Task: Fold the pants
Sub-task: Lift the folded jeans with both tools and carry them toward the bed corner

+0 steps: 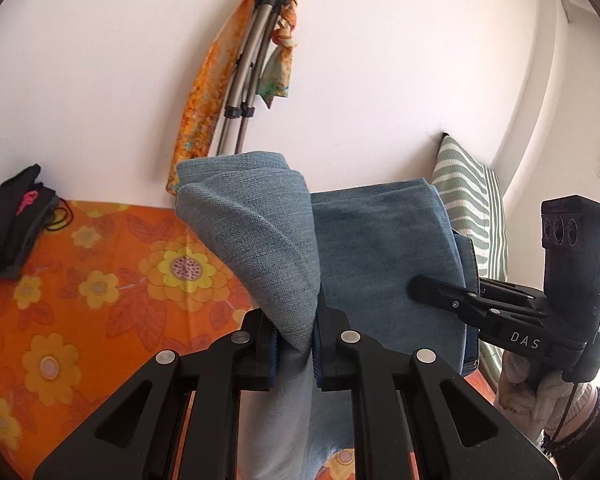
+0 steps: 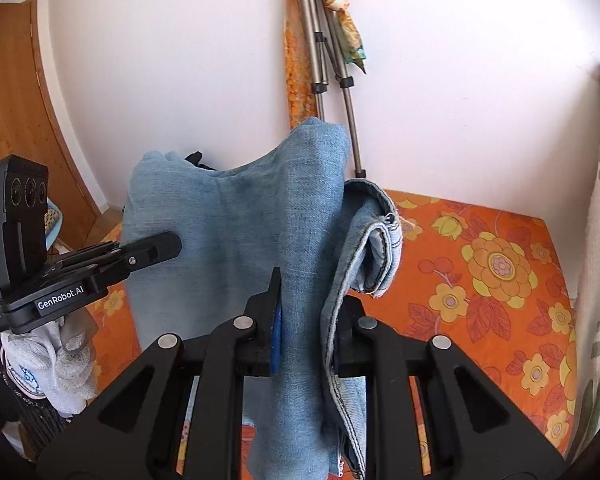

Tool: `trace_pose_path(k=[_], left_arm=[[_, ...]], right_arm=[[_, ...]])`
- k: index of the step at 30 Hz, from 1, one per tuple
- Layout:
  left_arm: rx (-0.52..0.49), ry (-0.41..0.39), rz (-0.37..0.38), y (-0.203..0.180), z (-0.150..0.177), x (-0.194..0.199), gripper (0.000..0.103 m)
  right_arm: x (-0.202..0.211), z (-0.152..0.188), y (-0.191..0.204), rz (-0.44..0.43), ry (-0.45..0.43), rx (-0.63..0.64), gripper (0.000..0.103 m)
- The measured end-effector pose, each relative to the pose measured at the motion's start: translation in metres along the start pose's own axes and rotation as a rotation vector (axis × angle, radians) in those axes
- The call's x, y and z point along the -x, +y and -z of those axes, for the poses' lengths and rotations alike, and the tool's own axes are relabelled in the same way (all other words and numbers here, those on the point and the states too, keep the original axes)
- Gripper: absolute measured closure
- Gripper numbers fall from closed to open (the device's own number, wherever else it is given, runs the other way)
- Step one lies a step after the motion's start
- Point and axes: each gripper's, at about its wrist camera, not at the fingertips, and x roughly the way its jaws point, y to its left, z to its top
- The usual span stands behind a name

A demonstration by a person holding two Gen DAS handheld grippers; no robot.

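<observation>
Blue denim pants (image 1: 380, 248) hang lifted above the bed, held up between both grippers. My left gripper (image 1: 294, 346) is shut on a bunched fold of the denim, which rises in a peak above its pads. In the right wrist view, my right gripper (image 2: 306, 320) is shut on another part of the pants (image 2: 240, 232), with a hemmed, seamed edge (image 2: 376, 248) draping over its right finger. Each gripper shows in the other's view: the right gripper (image 1: 416, 286) at the right side of the cloth, the left gripper (image 2: 174, 246) at the left side.
An orange floral bedspread (image 1: 80, 280) lies below the pants. A tripod draped with an orange scarf (image 1: 244, 80) leans on the white wall. A green striped pillow (image 1: 472, 200) stands at the right, dark folded clothes (image 1: 16, 220) at the left, a wooden door (image 2: 16, 120) beyond.
</observation>
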Motion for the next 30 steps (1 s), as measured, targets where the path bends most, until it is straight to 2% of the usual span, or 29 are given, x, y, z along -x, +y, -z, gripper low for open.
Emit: trace_pose_path(k=[8,17,24,30], left_arm=[[0.042,-0.086,-0.149,0.117,-0.046,0.058,0.092],[0.064,-0.154,-0.292,0.248,-0.103,0.095,0.092],[0.09,-0.172,-0.376,0.344,-0.133,0.09,0.092],[0.119,-0.133,-0.412,0.414,-0.142,0.044,0.092]], right_arm=[[-0.079,-0.067,0.124,-0.143,-0.016,0.083,0.085],[-0.187,-0.142,0.245,-0.28,-0.014,0.113,0.085],[-0.289,-0.179,0.31,-0.363,0.014,0.092,0.085],[-0.377,-0.186,0.318,-0.379,0.067,0.029,0.085]])
